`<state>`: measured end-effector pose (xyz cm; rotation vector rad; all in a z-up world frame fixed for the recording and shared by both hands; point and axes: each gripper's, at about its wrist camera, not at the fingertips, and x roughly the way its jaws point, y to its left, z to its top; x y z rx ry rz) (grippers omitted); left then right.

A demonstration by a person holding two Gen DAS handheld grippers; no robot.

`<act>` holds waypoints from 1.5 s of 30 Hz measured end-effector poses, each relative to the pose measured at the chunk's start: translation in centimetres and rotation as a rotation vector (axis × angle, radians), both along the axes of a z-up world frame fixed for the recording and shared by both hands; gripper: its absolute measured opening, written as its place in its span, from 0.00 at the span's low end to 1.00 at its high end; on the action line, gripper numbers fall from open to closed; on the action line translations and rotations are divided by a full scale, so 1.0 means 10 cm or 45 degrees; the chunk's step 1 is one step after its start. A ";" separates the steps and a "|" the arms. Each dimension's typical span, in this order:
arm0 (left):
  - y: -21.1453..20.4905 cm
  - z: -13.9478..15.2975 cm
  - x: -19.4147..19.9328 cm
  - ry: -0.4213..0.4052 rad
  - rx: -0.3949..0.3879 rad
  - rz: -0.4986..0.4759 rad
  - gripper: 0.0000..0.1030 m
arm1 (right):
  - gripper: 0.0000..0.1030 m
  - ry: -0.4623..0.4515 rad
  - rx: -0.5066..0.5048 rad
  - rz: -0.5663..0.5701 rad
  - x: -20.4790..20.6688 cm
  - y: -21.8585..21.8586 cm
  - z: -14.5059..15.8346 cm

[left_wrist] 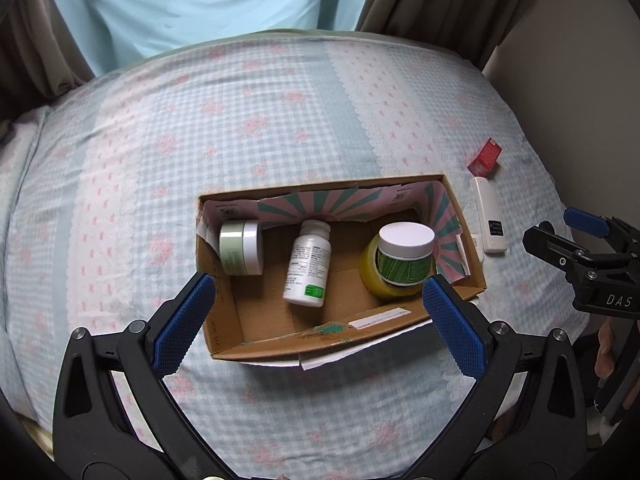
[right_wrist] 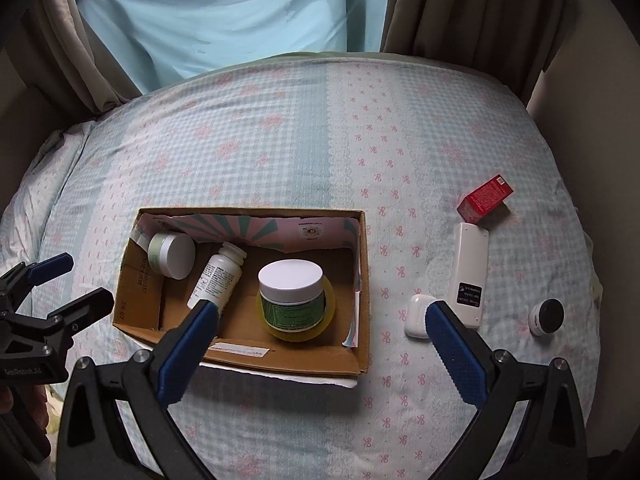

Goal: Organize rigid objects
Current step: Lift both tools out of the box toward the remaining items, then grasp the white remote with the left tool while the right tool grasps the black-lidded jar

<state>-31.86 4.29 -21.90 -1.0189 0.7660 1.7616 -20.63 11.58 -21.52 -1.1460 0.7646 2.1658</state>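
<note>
While both claws are hanging over the bed (right_wrist: 280,120) with their jaws spread wide and nothing between them, the cardboard box (right_wrist: 360,360) is already holding a small pale-green jar (right_wrist: 170,254) lying on its side, a white pill bottle (right_wrist: 218,278) lying down, and a green-labelled jar (right_wrist: 290,294) standing inside a yellow tape roll (right_wrist: 330,312). Outside the box, on its right, a white earbud case (right_wrist: 416,314), a white remote (right_wrist: 468,270), a red carton (right_wrist: 486,198) and a small black-lidded jar (right_wrist: 546,316) are still waiting. The right claw (right_wrist: 320,332) is hovering nearest the earbud case, so that looks like the next pick. It should be closing squarely across the case's narrower sides, since the soft bedding is likely to let it tip, then lowering it into the bare floor near the box's front wall. The left claw (left_wrist: 318,314) is hovering over the box's near wall and could be steadying it.
</note>
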 end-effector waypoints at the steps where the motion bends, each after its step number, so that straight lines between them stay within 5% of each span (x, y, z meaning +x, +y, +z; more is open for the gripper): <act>1: 0.01 0.03 0.07 0.004 0.009 -0.001 1.00 | 1.00 0.008 0.008 -0.013 0.09 0.03 0.04; 12: 0.30 0.31 1.10 -0.021 0.066 0.035 1.00 | 1.00 0.039 0.100 -0.054 1.19 0.42 0.19; 23: 1.07 0.05 2.25 0.007 0.014 -0.138 1.00 | 1.00 -0.017 0.115 -0.136 2.22 1.00 -0.07; 32: 1.64 -0.23 2.65 -0.014 -0.033 -0.168 1.00 | 1.00 -0.037 0.058 -0.131 2.42 1.39 -0.44; 38: 2.05 -0.72 2.61 -0.079 -0.150 -0.140 1.00 | 1.00 -0.038 -0.032 -0.121 2.33 1.64 -0.94; 45: 2.49 -1.35 2.50 0.028 -0.301 -0.146 1.00 | 1.00 -0.073 -0.045 -0.102 2.20 1.81 -1.47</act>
